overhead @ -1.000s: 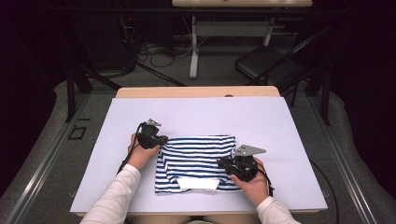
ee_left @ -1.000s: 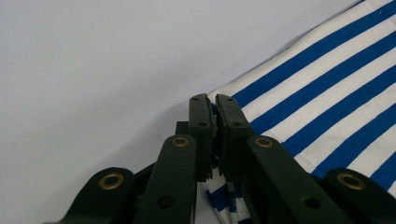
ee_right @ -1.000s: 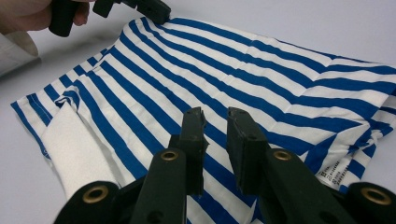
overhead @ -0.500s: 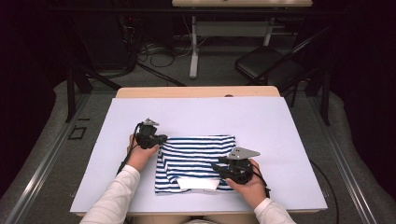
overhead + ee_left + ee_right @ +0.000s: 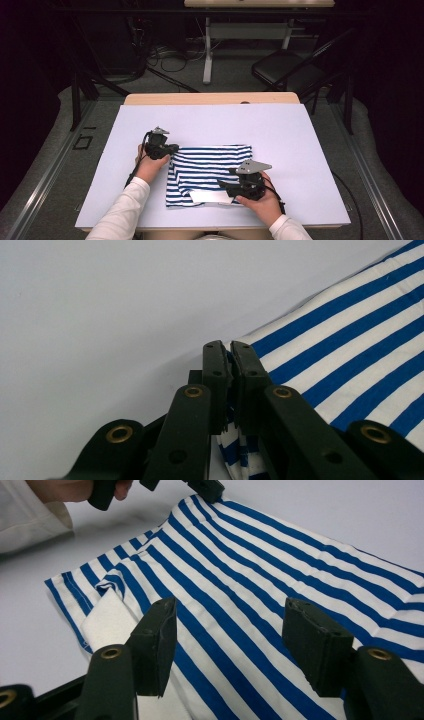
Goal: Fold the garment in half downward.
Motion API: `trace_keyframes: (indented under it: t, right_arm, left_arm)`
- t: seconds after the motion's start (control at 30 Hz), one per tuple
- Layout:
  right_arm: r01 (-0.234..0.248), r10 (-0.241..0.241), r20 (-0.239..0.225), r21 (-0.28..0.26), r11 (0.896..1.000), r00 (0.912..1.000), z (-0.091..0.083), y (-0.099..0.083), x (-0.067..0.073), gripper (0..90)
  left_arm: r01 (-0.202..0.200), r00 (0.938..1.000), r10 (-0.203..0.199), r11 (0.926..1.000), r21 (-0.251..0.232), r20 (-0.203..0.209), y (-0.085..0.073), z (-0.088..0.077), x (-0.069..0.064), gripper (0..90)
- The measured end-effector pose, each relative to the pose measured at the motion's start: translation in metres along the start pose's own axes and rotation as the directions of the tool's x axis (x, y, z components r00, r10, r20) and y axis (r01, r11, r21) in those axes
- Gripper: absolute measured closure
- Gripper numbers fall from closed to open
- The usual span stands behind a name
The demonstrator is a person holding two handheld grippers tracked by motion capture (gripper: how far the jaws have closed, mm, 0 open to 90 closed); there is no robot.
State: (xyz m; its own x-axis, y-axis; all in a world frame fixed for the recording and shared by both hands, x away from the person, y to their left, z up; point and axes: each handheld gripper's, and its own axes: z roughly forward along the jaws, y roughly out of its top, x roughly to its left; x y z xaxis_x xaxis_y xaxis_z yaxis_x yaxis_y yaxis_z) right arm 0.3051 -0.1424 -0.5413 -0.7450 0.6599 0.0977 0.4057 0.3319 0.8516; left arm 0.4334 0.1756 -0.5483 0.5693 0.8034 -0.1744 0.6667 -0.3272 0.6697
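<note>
The striped shirt (image 5: 210,172) lies folded on the desk (image 5: 300,140). The left gripper (image 5: 227,357) pinches its corner tight; the right gripper (image 5: 225,640) has just been opening, nothing between its fingers. Any tug leftward could undo the fold.

Soft striped cloth garment (image 5: 210,167), matt smooth table (image 5: 300,130), matt black plastic tongs (image 5: 230,645)
</note>
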Motion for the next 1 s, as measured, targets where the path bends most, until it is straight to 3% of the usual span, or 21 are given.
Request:
trace_keyframes:
  t: [0.13,0.37,0.67,0.83,1.0]
  right_arm:
    - [0.017,-0.017,0.005,0.05,0.999,0.9998,0.004,0.002,0.006,32.4]
    - [0.003,-0.002,-0.01,0.075,0.997,0.9999,0.014,0.005,0.015,15.0]
    - [-0.007,0.01,-0.031,0.091,0.996,0.9995,0.027,0.011,0.031,13.3]
    - [0.022,-0.017,-0.046,0.108,0.994,0.9988,0.037,0.014,0.046,14.9]
    - [0.061,-0.051,-0.1,0.108,0.992,0.9937,0.052,0.018,0.067,17.9]
  left_arm:
    - [0.0,1.0,0.0,1.0,-0.001,0.001,0.0,-0.001,0.0,86.1]
    - [0.008,1.0,-0.008,0.9999,-0.006,0.002,0.0,-0.001,0.0,86.1]
    - [0.009,1.0,-0.009,0.9999,-0.012,0.001,0.0,-0.001,0.0,86.1]
    - [0.011,0.9999,-0.011,0.9999,-0.011,0.002,-0.001,-0.001,0.0,86.1]
    - [0.009,0.9999,-0.009,0.9999,-0.01,0.004,-0.001,-0.001,0.001,86.0]
